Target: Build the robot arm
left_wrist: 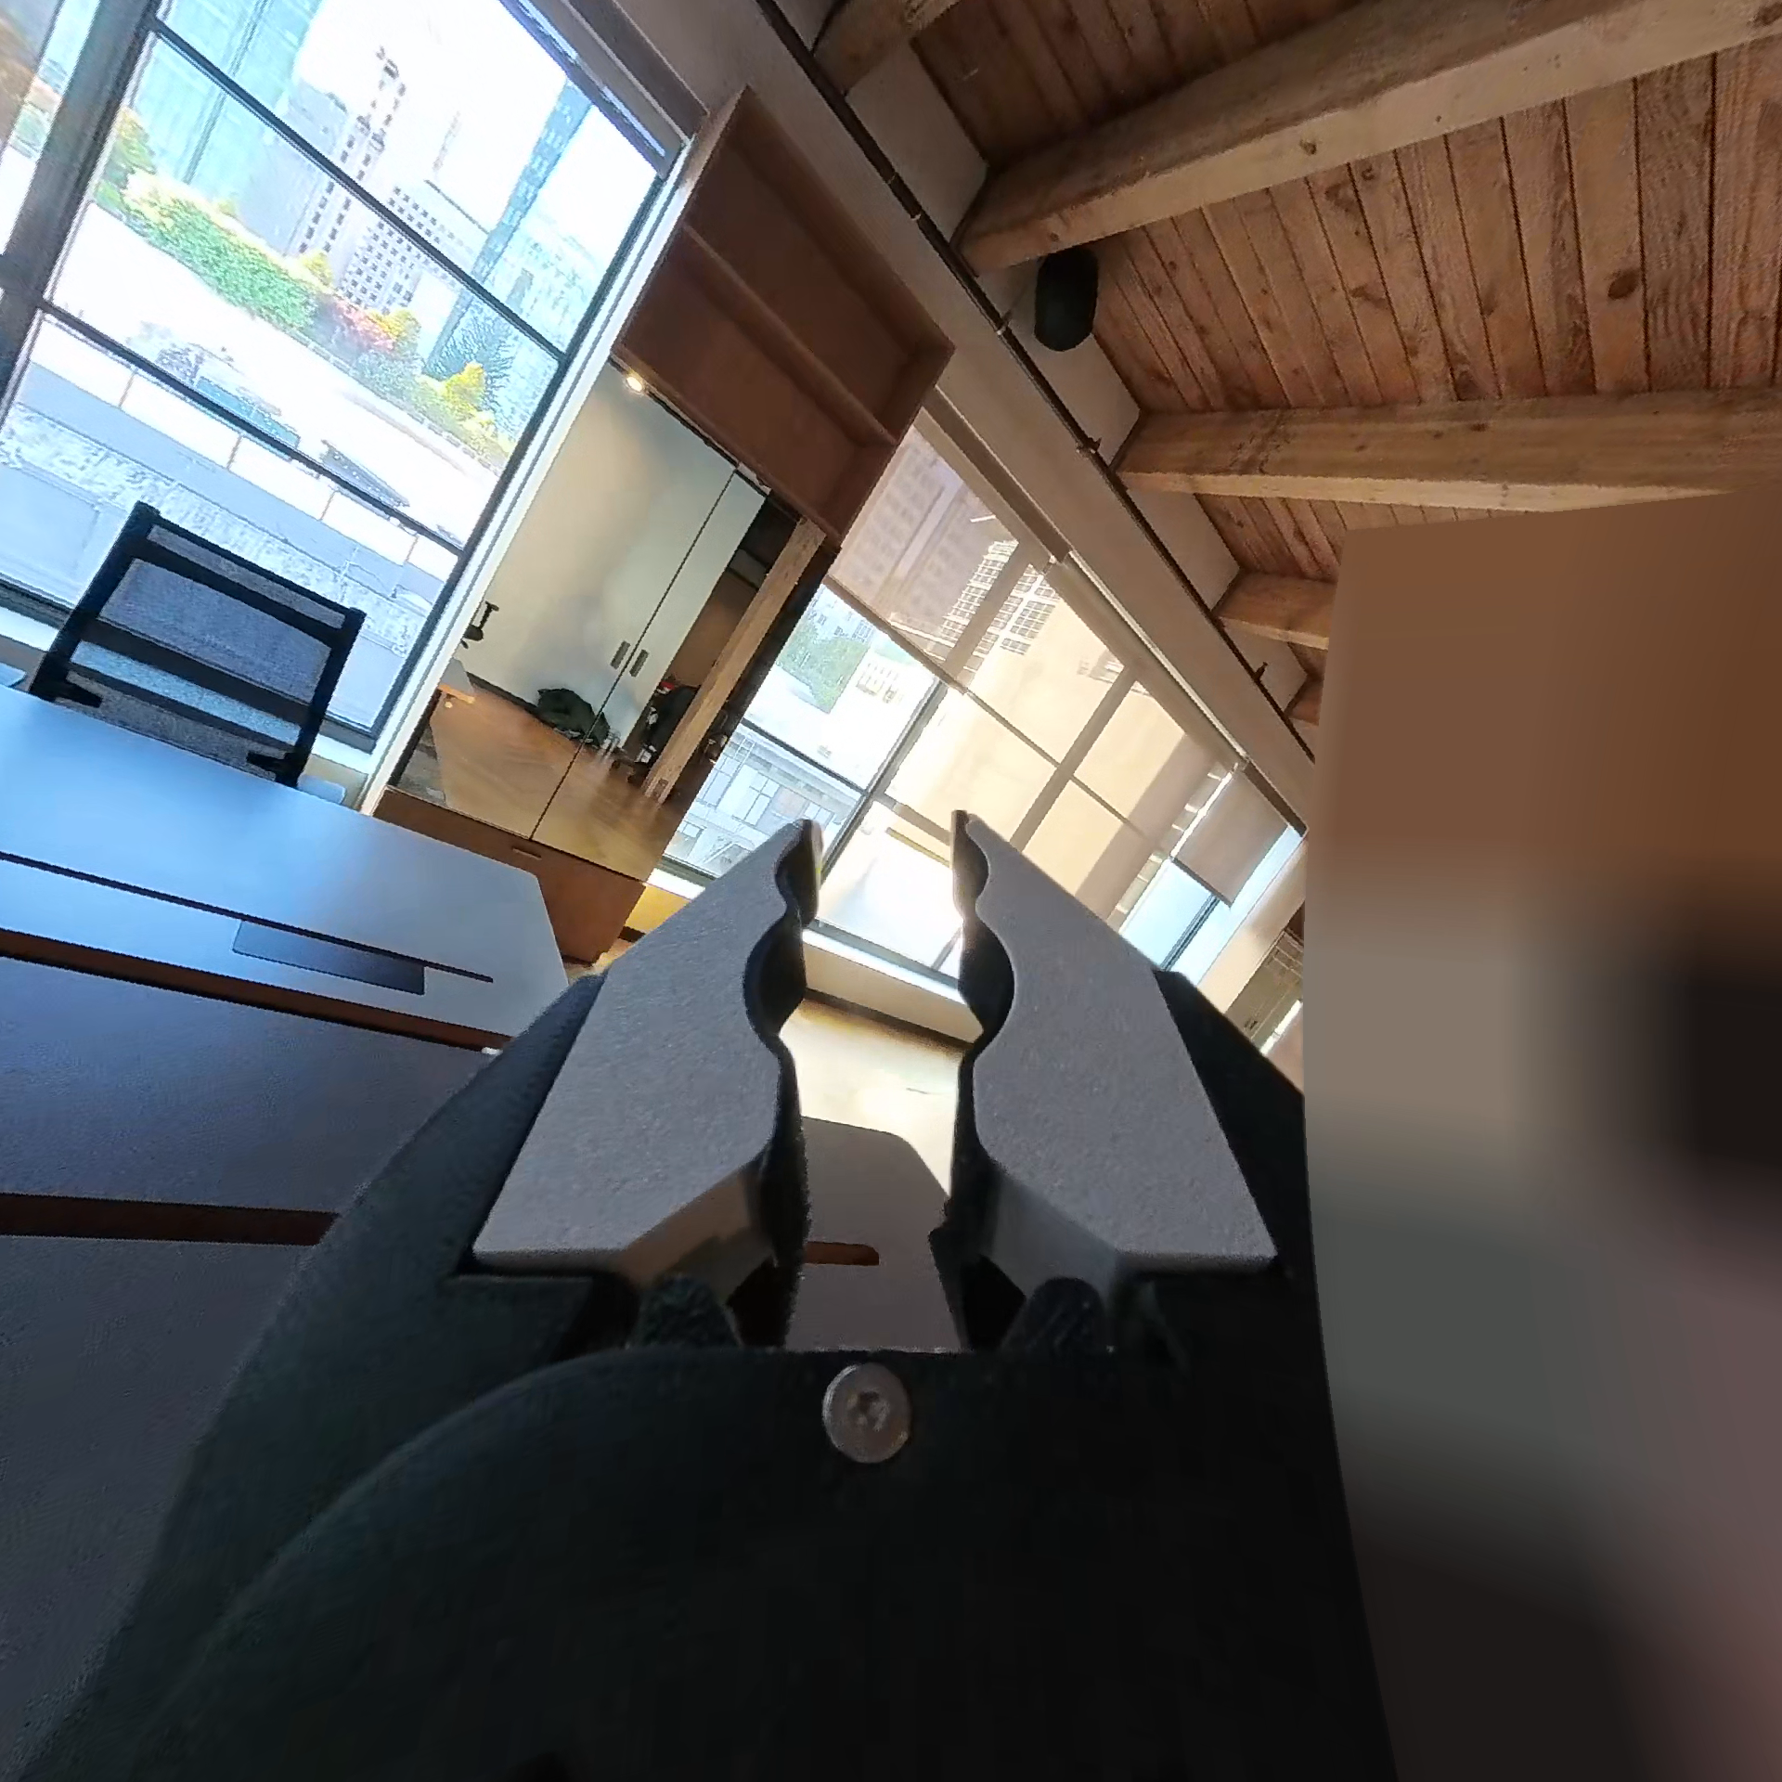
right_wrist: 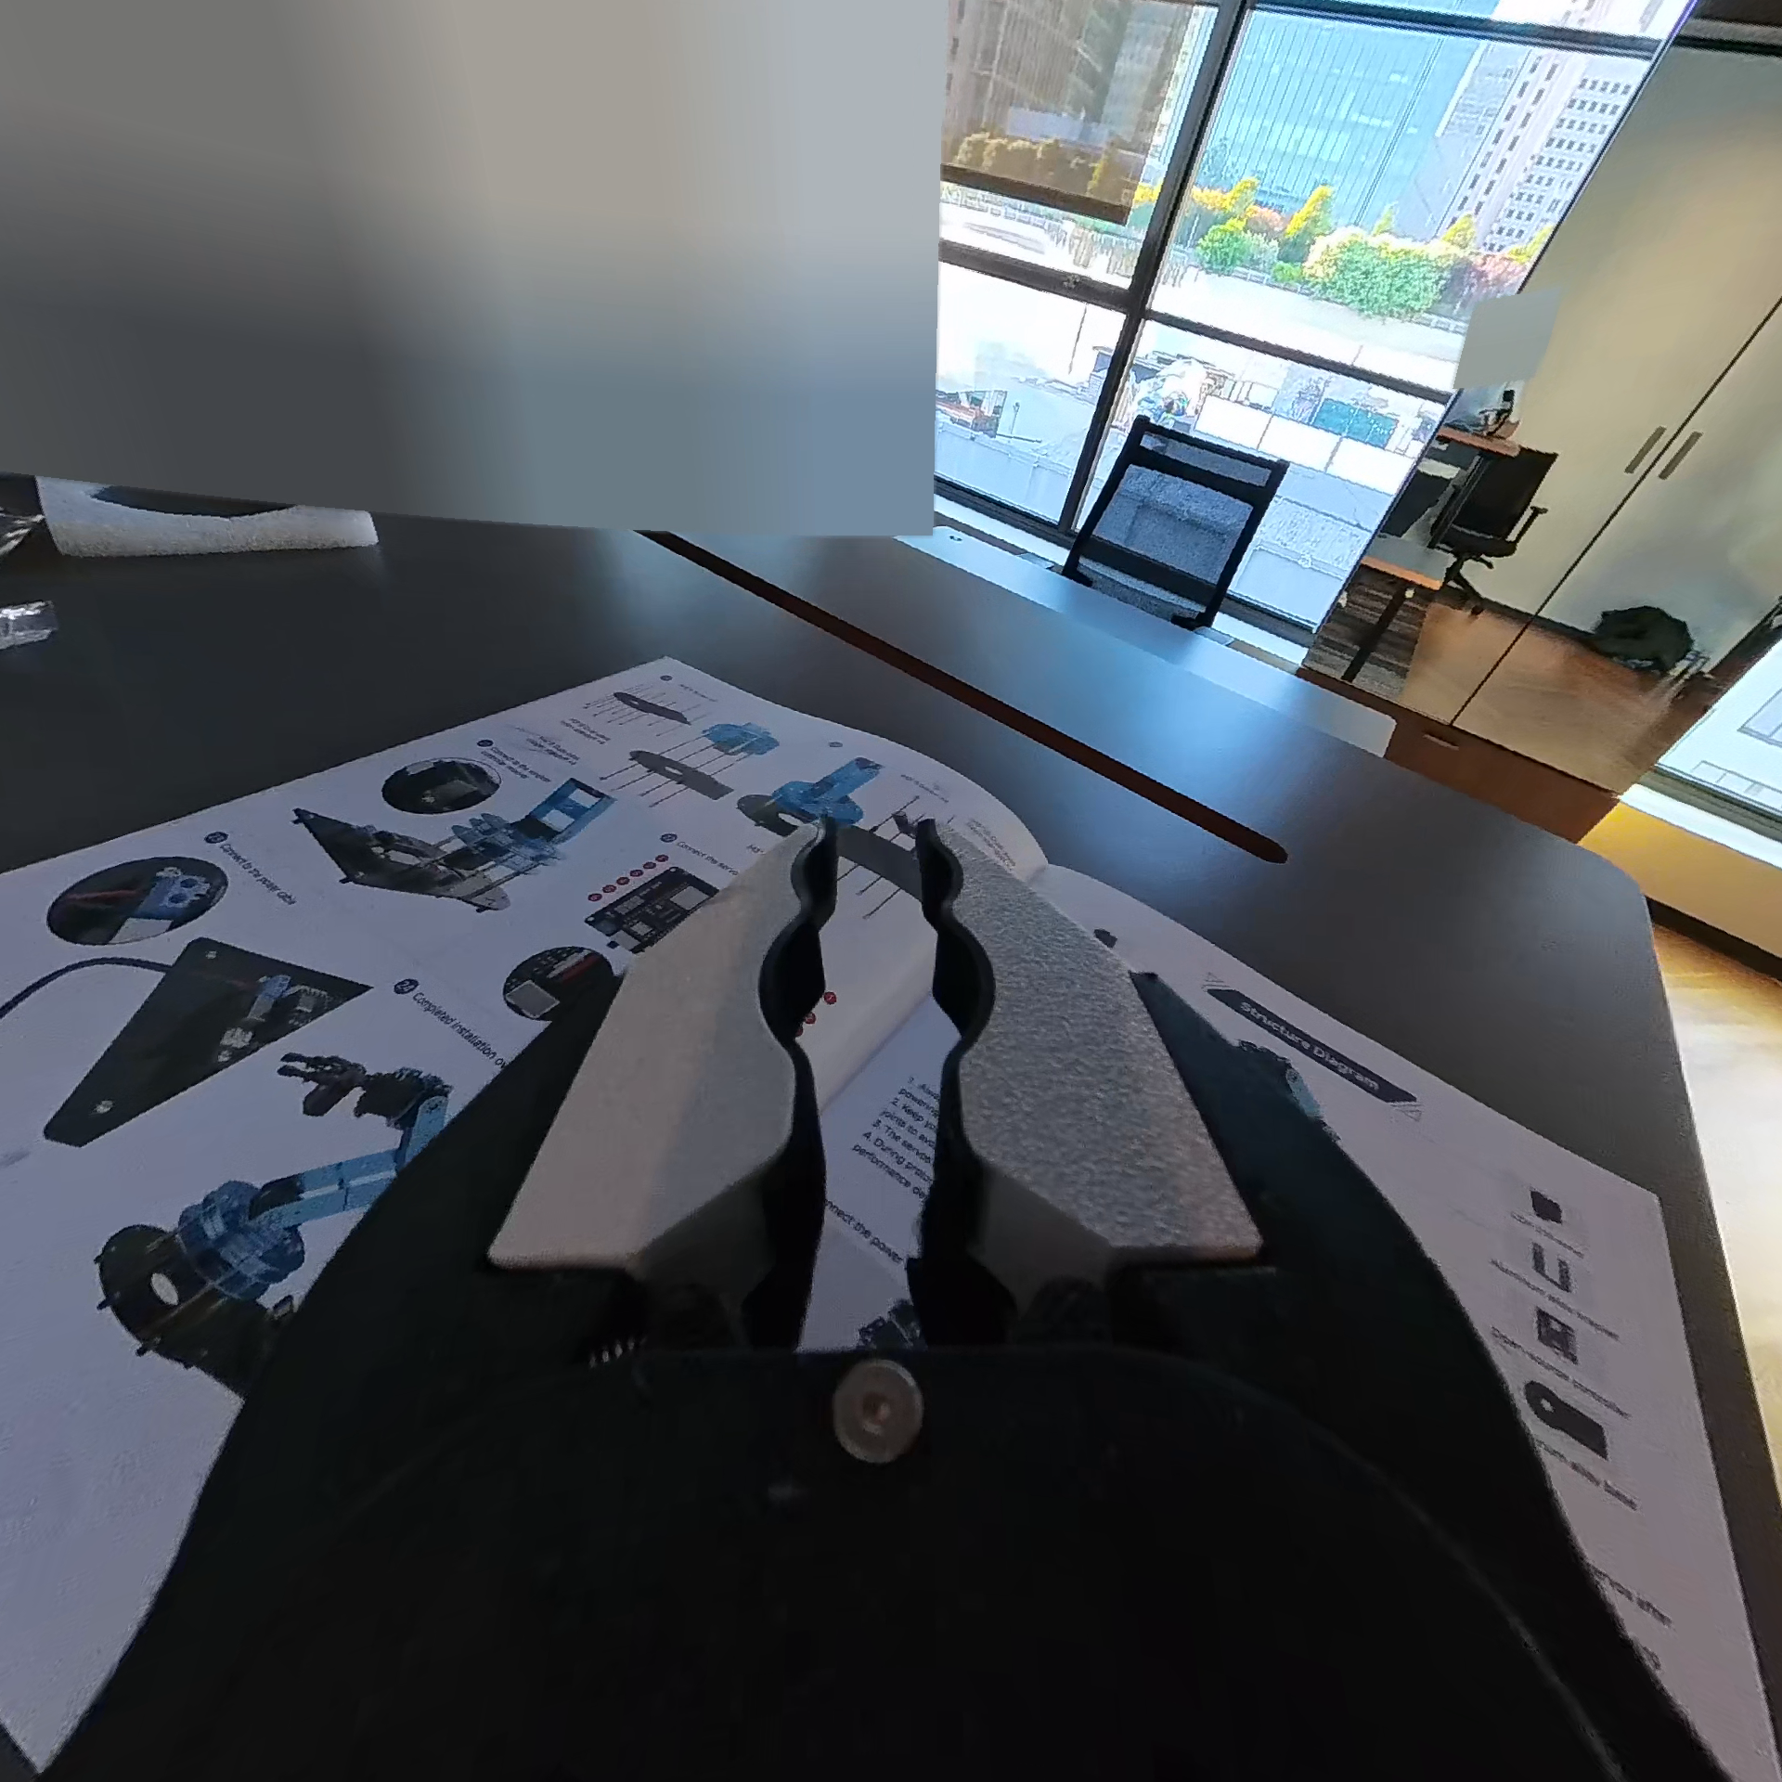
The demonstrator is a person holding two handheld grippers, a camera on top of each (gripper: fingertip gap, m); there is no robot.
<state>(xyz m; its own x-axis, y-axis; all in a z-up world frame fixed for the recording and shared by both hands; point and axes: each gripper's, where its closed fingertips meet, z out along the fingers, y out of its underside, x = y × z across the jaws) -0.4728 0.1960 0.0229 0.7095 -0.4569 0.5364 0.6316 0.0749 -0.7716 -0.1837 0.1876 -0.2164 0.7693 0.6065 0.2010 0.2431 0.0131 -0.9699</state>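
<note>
1. Black bench (right_wrist: 1350, 868), one in the right wrist view; one open booklet (right_wrist: 289, 916) lies flat on it, two pages showing with printed diagrams.
2. Right gripper (right_wrist: 873, 834): two grey fingers, jaws slightly apart with nothing between them, hovering just over the booklet's centre fold; touching the paper or not, hard to tell.
3. One white foam piece (right_wrist: 212, 530) at the far left of the bench, well apart from the booklet.
4. One black chair (right_wrist: 1172, 526) behind the bench, by the window (right_wrist: 1302, 241).
5. Left gripper (left_wrist: 887, 834): two grey fingers, jaws apart and empty, tilted upward toward the windows, raised off the bench (left_wrist: 193, 1061).
6. One chair (left_wrist: 202, 641) there too, wooden ceiling (left_wrist: 1446, 241) overhead.
</note>
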